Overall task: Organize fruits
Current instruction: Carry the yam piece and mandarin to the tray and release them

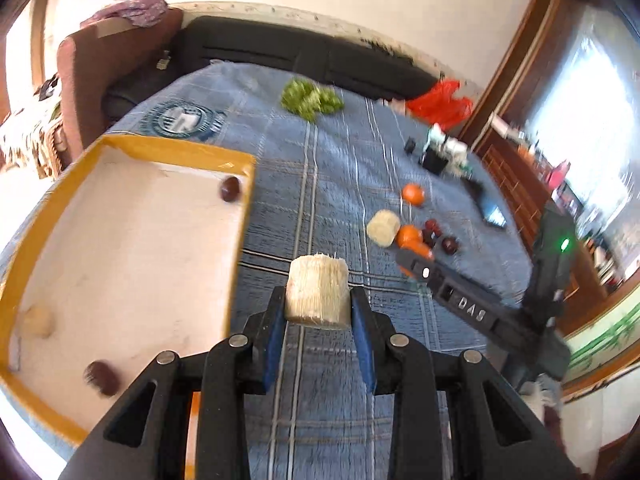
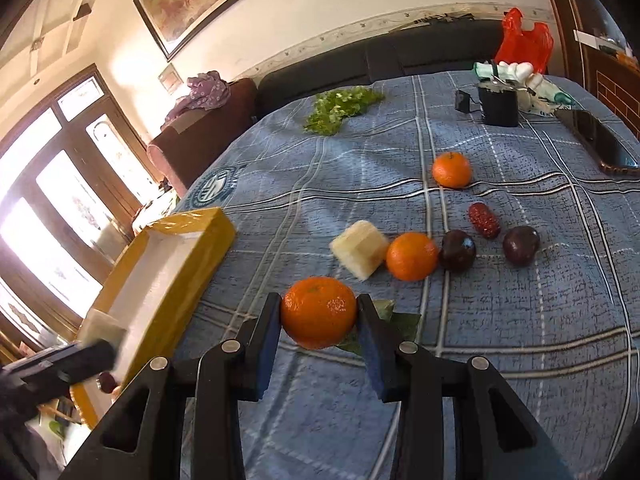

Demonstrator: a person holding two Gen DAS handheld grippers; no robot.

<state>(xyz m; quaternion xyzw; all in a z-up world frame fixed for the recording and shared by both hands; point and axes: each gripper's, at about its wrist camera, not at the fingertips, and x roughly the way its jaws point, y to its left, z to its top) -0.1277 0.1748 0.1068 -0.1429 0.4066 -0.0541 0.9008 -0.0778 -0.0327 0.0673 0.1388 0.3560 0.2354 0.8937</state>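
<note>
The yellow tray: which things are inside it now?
Inside the yellow tray lie two dark fruits and one pale piece. The left gripper's arm covers the near corner.

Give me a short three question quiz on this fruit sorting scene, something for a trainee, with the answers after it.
1. True or false: the left gripper is shut on an orange.
2. Which item does the right gripper hold? A) dark plum B) orange with leaves C) pale cut chunk
3. Fill in: the yellow-rimmed box stands on the ____ checked cloth.

Key:
1. False. It grips a pale cut chunk.
2. B. The orange with leaves sits between its pads.
3. Blue.
</note>
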